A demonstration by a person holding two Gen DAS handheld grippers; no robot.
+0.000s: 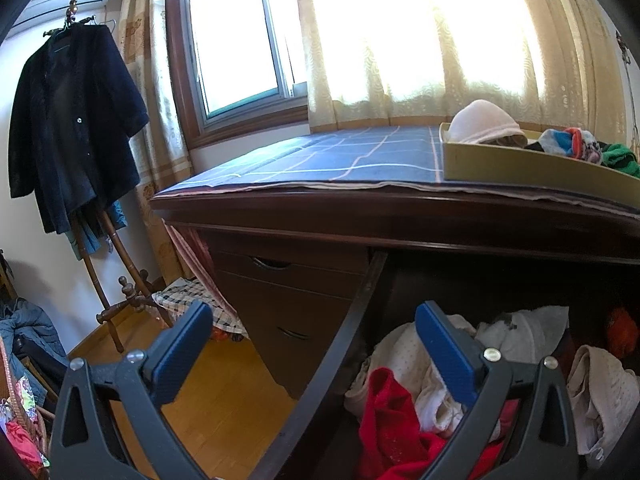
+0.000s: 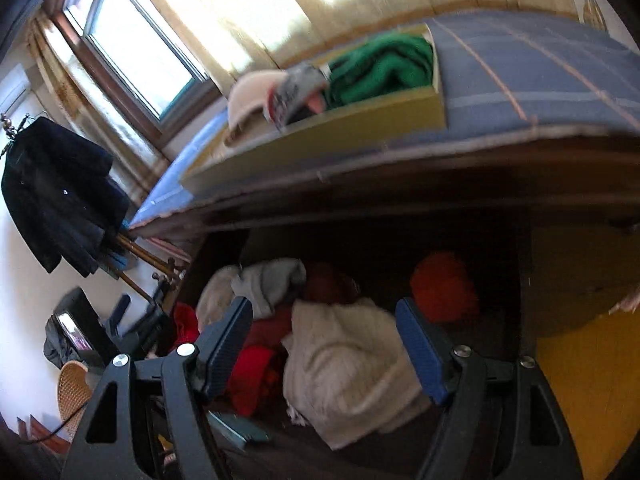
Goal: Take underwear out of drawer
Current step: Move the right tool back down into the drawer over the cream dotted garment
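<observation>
right gripper (image 2: 324,344) wide open, empty, aimed down at cream underwear (image 2: 344,364) heaped in open drawer (image 2: 524,280), straight ahead between jaws; left gripper (image 1: 316,356) open too, straddling drawer edge, farther off

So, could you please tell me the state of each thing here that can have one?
Drawer: pulled open, clothes piled inside.
Side drawers: shut.
Tray: on the desk, holding clothes.
Window: cannot tell.
Left gripper: open, empty.
Right gripper: open above the cream garment, not gripping it.
</observation>
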